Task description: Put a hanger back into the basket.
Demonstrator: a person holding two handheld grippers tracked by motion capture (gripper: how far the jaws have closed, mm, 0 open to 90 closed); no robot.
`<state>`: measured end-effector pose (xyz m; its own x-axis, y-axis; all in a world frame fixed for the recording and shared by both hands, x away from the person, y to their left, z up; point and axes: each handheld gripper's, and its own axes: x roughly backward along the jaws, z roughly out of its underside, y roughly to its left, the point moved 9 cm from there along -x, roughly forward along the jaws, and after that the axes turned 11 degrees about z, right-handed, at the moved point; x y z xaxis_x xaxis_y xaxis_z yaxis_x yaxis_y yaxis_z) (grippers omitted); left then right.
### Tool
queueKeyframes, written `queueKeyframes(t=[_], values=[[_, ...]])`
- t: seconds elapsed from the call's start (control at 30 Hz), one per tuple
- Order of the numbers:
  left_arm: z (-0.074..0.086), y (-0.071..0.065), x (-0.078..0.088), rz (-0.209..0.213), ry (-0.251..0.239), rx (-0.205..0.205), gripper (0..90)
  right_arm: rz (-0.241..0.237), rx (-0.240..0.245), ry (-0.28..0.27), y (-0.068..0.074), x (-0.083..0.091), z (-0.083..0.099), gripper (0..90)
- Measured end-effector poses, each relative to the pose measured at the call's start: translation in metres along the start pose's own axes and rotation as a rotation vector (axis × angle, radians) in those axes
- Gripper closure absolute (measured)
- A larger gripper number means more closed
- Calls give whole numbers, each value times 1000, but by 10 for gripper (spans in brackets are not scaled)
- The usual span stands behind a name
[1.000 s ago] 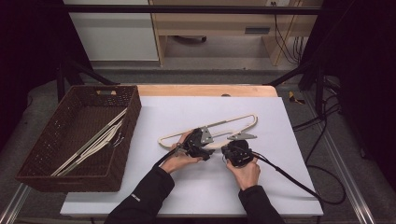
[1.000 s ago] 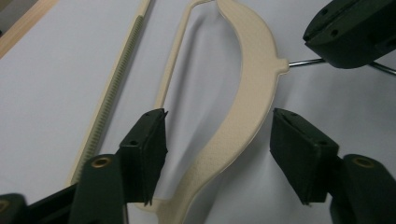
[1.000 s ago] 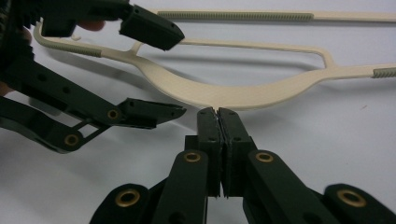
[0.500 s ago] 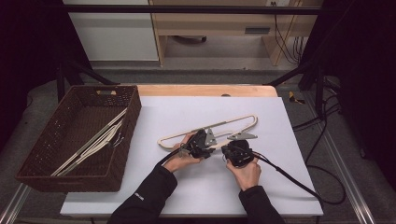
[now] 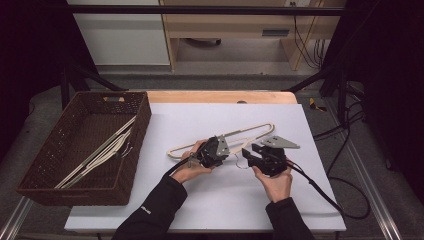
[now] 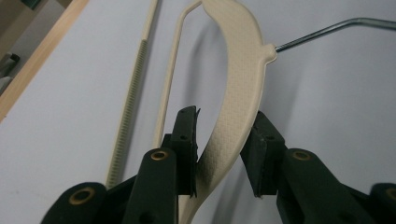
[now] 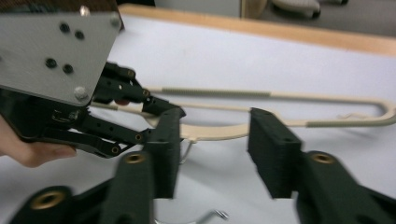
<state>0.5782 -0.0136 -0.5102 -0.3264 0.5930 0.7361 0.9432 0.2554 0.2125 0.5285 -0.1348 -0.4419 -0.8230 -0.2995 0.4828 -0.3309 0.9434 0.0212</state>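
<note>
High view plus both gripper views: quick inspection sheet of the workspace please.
Surface: white table top, bare wooden strip along its far edge.
Job's things: cream hanger lies flat mid-table; wicker basket at left holds more hangers.
Clutter: nothing seen.
Grippers: left gripper has just been closing, jaws astride the hanger's shoulder, pads not clearly pressing; right gripper has just been opening, nothing between its jaws.
Cables: right gripper's cable trails over the table's right edge.
Surroundings: cabinet, dark frame.
</note>
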Motion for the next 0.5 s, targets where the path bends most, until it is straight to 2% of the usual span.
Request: queueKeyframes(t=[0.03, 0.07, 0.17, 0.27, 0.37, 0.5], values=[[1, 2, 3, -4, 16, -14, 688, -9, -3, -20, -4, 5, -3, 458], [-1, 3, 4, -9, -9, 7, 692, -16, -2, -41, -9, 10, -5, 416], [-1, 7, 11, -14, -21, 19, 704, -17, -15, -80, -26, 22, -5, 327], [-2, 12, 17, -27, -34, 32, 717, -30, -56, -107, -41, 29, -3, 279], [-3, 16, 23, -43, -34, 40, 731, -34, -65, -115, -53, 30, 3, 244], [-3, 24, 33, -78, -26, 47, 761, -37, -62, -85, -62, 27, 17, 194]])
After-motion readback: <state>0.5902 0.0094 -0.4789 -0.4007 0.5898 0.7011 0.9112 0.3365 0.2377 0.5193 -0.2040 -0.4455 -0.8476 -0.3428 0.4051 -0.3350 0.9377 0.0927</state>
